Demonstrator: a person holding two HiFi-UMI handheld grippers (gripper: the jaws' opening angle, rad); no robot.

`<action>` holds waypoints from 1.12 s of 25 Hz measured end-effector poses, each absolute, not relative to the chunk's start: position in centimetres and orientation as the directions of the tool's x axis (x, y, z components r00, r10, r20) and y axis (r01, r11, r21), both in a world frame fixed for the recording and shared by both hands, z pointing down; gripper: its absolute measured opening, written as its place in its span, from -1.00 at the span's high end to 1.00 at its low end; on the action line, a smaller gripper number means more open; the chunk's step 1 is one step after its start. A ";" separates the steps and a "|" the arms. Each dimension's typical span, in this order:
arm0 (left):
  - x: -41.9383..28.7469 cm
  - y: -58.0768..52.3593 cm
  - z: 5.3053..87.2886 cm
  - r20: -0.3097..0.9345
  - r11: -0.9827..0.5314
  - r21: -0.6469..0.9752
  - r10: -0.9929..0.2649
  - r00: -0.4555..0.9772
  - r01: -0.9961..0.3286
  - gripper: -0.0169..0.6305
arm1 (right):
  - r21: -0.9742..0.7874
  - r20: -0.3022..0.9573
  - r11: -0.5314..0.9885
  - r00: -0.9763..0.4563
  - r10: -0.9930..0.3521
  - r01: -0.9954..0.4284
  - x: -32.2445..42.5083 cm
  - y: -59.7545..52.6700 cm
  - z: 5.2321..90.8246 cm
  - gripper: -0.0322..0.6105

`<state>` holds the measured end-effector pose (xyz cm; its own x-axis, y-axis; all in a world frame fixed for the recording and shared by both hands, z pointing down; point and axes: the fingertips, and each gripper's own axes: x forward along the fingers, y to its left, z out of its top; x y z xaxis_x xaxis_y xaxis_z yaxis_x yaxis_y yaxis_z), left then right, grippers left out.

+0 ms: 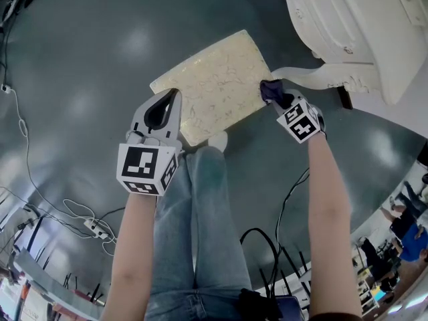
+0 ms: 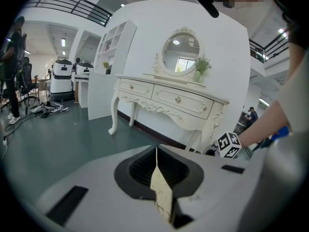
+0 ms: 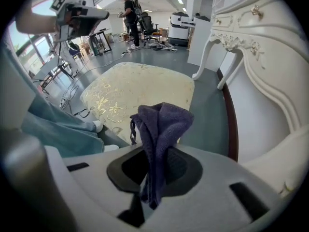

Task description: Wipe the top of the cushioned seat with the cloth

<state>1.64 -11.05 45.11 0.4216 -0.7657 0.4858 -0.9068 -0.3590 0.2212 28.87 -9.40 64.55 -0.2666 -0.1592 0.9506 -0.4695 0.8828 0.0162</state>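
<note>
Right tongs (image 3: 154,164) clamped the purple cloth (image 3: 161,122) at the cushioned seat's (image 1: 214,85) right edge. Left tongs (image 2: 157,153) were closed, empty. Wiping seemingly just starting.

Bright, even indoor light falls from ceiling lamps (image 3: 179,0), which mirror as soft pale patches on the glossy grey-green floor (image 1: 87,79). The ornate white vanity (image 1: 361,25) is nearly blown out, and shadows are faint. Every view is fisheye, with bowed edges; both gripper views have black corners. The cream floral cushioned seat (image 1: 214,85) and the dark purple terry cloth (image 3: 161,129) read sharp.
</note>
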 end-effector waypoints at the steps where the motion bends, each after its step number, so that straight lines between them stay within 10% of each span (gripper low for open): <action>1: 1.6 -10.9 45.1 0.486 -0.359 0.222 -0.765 0.422 -0.906 0.93 | 0.008 0.948 0.865 -0.272 -0.167 -0.501 28.9 -9.4 64.4 0.80; 28: -0.5 -11.7 45.3 0.480 -0.349 0.219 -0.774 0.412 -0.911 0.93 | 0.172 0.840 0.865 -0.388 -0.379 -0.472 16.4 -19.4 57.3 0.80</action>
